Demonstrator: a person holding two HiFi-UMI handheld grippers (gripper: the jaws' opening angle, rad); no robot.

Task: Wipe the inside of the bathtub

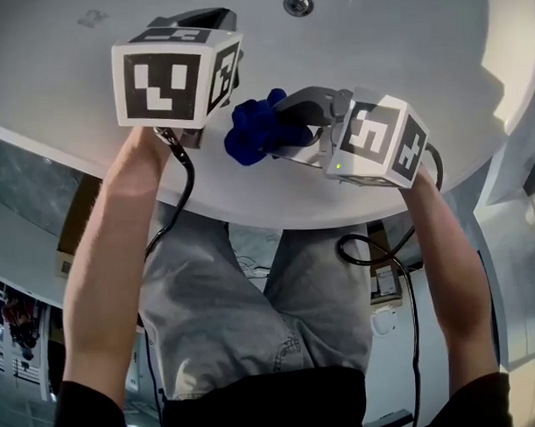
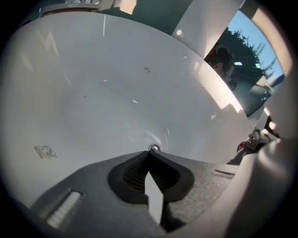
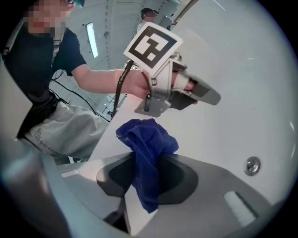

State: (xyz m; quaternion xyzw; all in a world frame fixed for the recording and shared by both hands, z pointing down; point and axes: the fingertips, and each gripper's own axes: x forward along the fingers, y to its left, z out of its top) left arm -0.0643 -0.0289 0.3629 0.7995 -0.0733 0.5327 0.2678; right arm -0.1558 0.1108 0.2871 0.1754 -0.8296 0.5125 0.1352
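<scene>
The white bathtub curves away below me, its near rim running across the head view. A metal drain sits at the far bottom, and the drain shows just past the left jaws. My right gripper is shut on a blue cloth, which bunches out over the tub's inner wall. In the right gripper view the blue cloth hangs pinched between the jaws. My left gripper is shut with nothing in it, hovering over the tub to the left of the cloth.
A small grey mark and a fainter one spot the tub's inner surface. A round metal fitting sits on the tub wall in the right gripper view. Cables trail from both grippers past the person's legs.
</scene>
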